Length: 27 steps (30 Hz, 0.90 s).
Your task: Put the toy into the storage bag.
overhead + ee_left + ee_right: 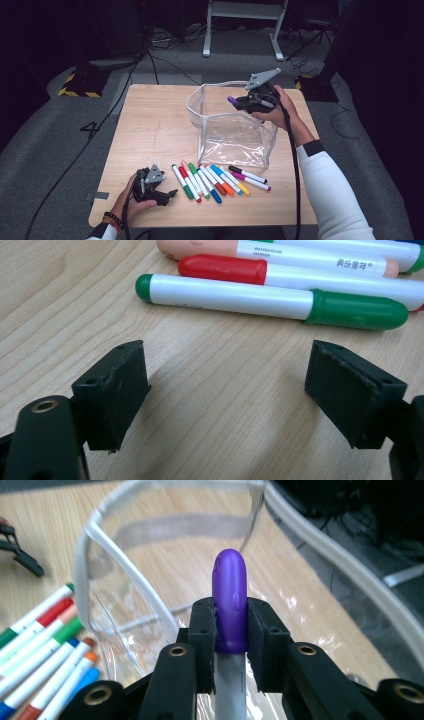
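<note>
Wooden table [150,125], pale grain, is seen from above. A clear plastic pouch [235,135] with a white rim stands open on its far right part. A row of markers [215,180] lies side by side near the front edge, just before the pouch: green, red, peach, blue, orange, yellow, black and pink caps are noted.

The right gripper [245,102] is held over the pouch's open mouth; its jaws are clamped on a purple-capped marker [229,605], gripped at the cap's base, cap pointing into the opening.

The left gripper [167,194] is rested on the table at the front left, jaws spread wide with nothing between them, the green marker [270,299] lying just beyond.
</note>
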Tool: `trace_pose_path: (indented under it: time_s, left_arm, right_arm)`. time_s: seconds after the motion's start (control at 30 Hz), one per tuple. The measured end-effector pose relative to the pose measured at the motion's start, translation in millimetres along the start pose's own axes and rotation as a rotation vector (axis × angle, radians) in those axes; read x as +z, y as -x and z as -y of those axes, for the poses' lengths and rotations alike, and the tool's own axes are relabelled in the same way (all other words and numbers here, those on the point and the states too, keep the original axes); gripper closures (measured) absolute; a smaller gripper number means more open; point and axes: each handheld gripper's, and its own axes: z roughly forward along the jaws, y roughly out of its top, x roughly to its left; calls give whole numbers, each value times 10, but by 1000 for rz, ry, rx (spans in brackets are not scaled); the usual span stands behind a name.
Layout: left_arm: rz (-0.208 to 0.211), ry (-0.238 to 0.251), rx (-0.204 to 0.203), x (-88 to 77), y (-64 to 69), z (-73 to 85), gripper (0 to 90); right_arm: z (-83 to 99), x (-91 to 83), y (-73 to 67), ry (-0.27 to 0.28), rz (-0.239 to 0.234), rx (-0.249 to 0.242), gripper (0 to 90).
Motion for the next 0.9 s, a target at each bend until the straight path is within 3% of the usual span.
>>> trace_pose_path:
  time_s: [0.17,0.2,0.43,0.53,0.67,0.9]
  left_arm:
    - [3,1,-4,-5,4,7,177]
    - [2,2,0,-7,2,8,177]
    - [1,1,-6,-22,9,25,177]
    - [-1,0,-5,-29,12,32,177]
    - [-1,1,-5,-30,13,33,177]
    - [-1,0,-5,-30,12,33,177]
  right_arm:
    - [29,92,62,-52,-27,22,745]
    - [43,131,95,-88,-43,37,745]
    - [53,191,159,-184,-53,53,745]
    - [40,232,98,-247,-113,30,745]
    - [34,261,38,-291,-169,16,744]
    - [35,309,-10,-322,-192,8,740]
